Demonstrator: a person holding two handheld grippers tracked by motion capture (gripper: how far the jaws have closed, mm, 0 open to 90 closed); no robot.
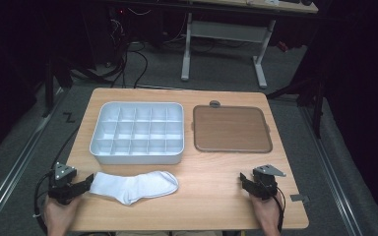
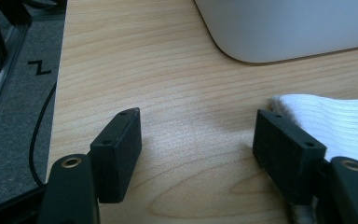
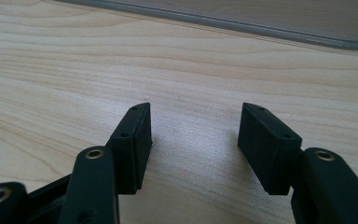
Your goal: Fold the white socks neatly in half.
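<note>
Left claw (image 2: 196,135) spread beside white sock (image 2: 335,123), right claw (image 3: 193,140) spread over bare table (image 3: 74,70)

We see the table (image 1: 197,201) evenly lit from above while the room around it sinks into near black; shadows stay soft, and both gripper views blur at close range.

Before me on the light wooden table (image 1: 216,196) sat a white plastic organiser tray with a grid of small compartments (image 1: 138,132). Just to its right, apart from it, lay a flat brown rectangular lid with a grey rim (image 1: 231,129). Beyond the table stood a white-legged desk frame (image 1: 226,39) on grey carpet (image 1: 15,162) crossed by black cables (image 1: 133,59).
</note>
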